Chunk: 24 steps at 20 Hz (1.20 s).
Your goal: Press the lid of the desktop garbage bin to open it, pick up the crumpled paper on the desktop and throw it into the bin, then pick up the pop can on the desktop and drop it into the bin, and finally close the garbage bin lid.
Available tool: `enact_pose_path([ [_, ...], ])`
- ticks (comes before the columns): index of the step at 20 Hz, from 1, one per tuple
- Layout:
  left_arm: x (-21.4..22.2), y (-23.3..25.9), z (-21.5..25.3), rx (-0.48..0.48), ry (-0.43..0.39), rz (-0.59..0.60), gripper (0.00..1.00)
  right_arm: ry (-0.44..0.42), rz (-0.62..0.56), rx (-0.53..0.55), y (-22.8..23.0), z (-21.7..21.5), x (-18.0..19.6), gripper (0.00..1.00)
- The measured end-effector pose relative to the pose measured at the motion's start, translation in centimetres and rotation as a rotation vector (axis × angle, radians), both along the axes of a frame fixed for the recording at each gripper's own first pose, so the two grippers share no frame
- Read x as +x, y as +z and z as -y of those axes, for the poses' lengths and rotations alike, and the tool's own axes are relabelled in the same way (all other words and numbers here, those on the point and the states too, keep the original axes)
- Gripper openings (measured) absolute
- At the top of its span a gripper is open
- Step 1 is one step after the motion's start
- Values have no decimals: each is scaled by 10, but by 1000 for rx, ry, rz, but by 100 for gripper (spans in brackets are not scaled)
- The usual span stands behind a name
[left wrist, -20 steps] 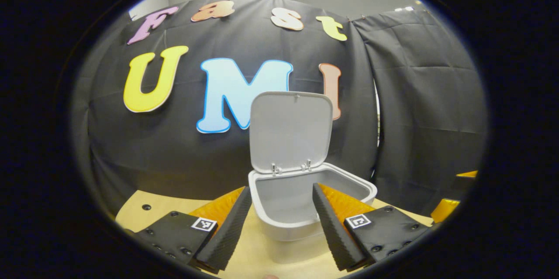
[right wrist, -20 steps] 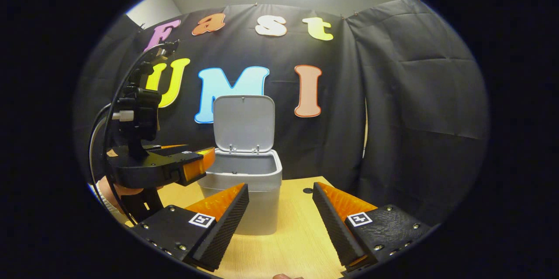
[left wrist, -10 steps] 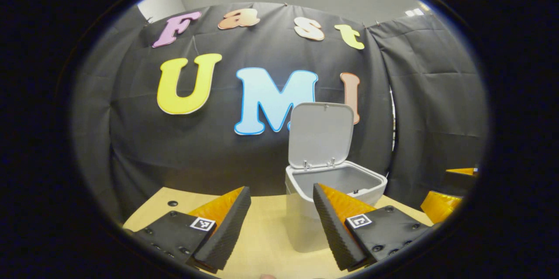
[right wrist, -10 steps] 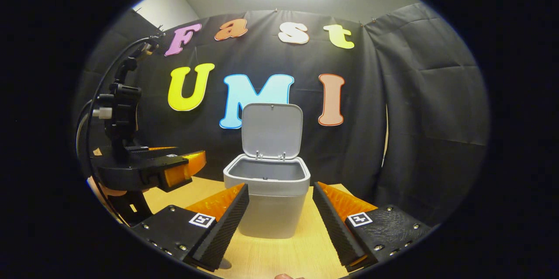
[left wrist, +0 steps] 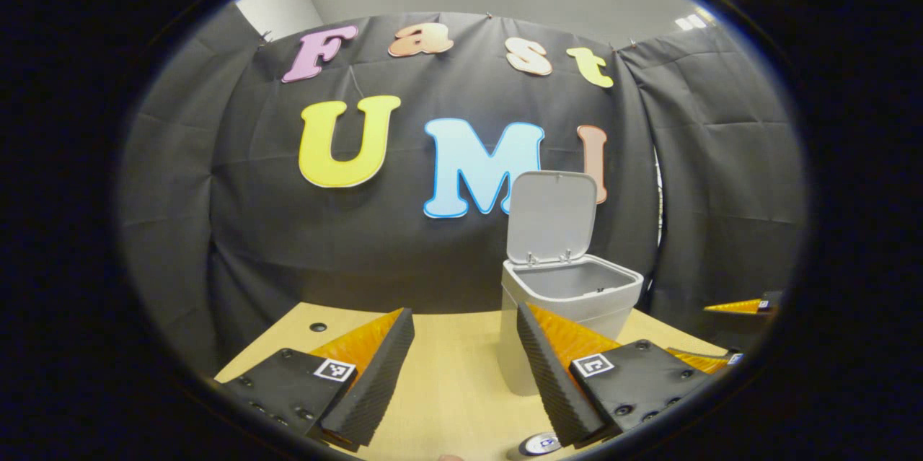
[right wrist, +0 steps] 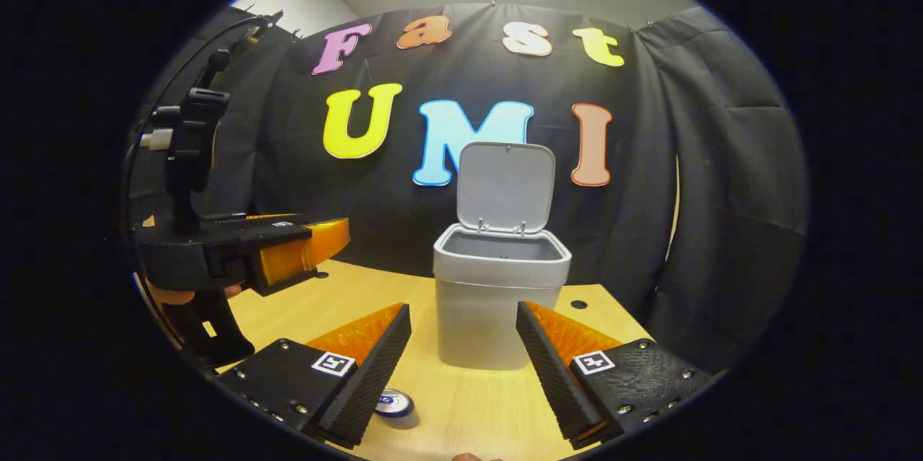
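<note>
Black cloth is hung behind the table (right wrist: 497, 403), where the bin (right wrist: 497, 302) is standing with its lid (right wrist: 505, 187) raised upright. Both the left tongs (left wrist: 461, 367) and right tongs (right wrist: 461, 367) are being held open and empty. A can (right wrist: 395, 403) is seen just beside the right tongs, near the bin.

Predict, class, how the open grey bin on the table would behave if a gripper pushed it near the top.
The bin stands taller than it is wide on a smooth wooden table, so a high push may well tip it rather than slide it. Its lid stands upright at the back, which probably shifts weight rearward. It looks like thin plastic, so likely light.
</note>
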<state>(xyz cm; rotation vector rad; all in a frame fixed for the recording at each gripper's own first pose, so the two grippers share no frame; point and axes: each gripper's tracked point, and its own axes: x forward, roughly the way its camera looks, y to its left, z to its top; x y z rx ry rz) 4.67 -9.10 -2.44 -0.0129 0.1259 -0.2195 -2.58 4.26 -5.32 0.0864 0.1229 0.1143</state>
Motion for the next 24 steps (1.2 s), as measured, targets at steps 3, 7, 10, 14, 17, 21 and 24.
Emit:
enact_pose_path([
  [3,-13,7,-13,-10,21,17,96,56,-46,26,-12,-18,-2,95],
  [7,-24,10,-32,-11,54,30,96,140,-143,17,-39,-40,-2,95],
  [10,-30,5,-42,-9,78,21,96,203,-202,8,-56,-56,-1,95],
  [14,-40,0,-53,-3,103,5,96,263,-299,-3,-80,-71,2,95],
  [17,-49,0,-59,6,120,6,96,309,-371,-1,-100,-82,0,95],
  [21,-56,4,-64,7,145,15,96,349,-460,-7,-128,-88,-4,95],
  [24,-62,3,-68,-3,172,13,96,355,-511,-27,-148,-90,-9,95],
])
